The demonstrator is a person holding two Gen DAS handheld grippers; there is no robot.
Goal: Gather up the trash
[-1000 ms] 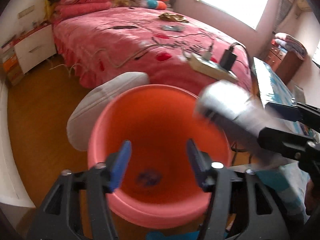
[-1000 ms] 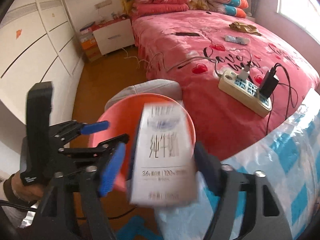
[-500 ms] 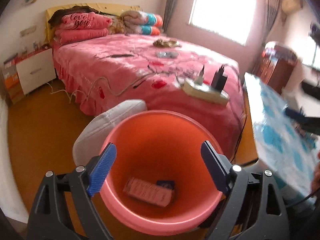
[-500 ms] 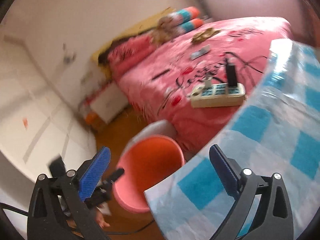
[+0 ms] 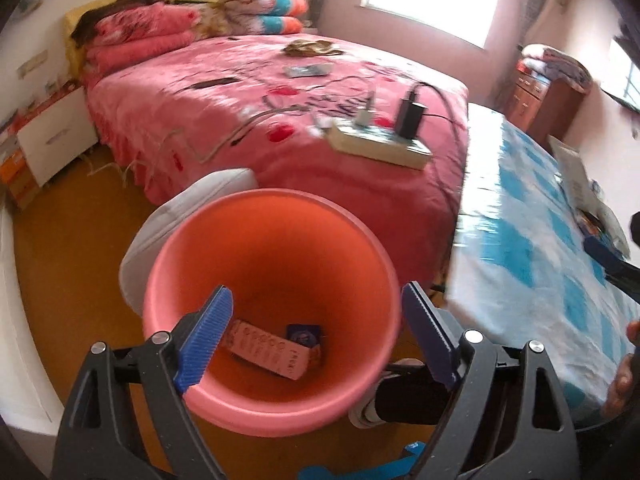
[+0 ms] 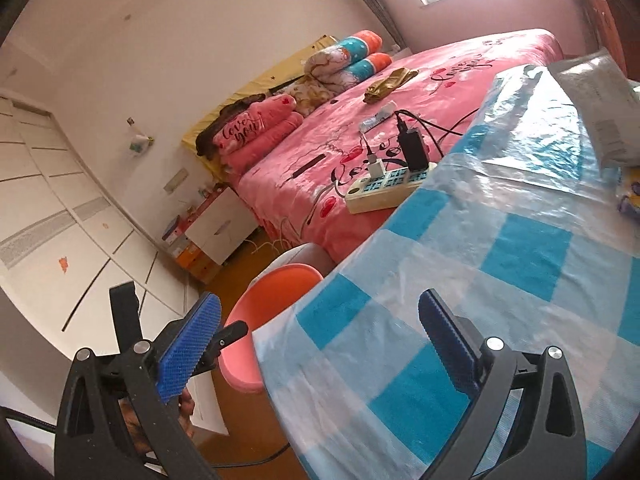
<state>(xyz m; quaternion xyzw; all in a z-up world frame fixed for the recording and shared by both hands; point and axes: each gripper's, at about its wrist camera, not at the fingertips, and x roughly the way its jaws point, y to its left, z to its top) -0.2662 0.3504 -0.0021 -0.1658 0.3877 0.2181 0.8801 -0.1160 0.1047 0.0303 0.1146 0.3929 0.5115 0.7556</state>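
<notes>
A pink plastic bucket (image 5: 176,280) stands on the wood floor beside the table. A milk carton (image 5: 268,348) lies flat in its bottom, next to a small dark blue item (image 5: 303,334). My left gripper (image 5: 316,336) is open and empty, held over the bucket's near rim. My right gripper (image 6: 320,340) is open and empty, above the near edge of the blue-checked table (image 6: 520,248). The bucket also shows in the right wrist view (image 6: 276,292), partly hidden by the table. Papers and a bag (image 6: 596,108) lie at the table's far end.
A pink bed (image 5: 280,92) stands behind the bucket, with a power strip (image 5: 378,144) and cables near its edge. A grey cushion (image 5: 160,224) rests against the bucket's far side. A white nightstand (image 5: 52,136) is at the left. A wooden dresser (image 5: 544,96) stands far right.
My right gripper let go of the milk carton over the bucket, opened and swung right over the table. The carton now lies in the bucket. My left gripper opened wider.
</notes>
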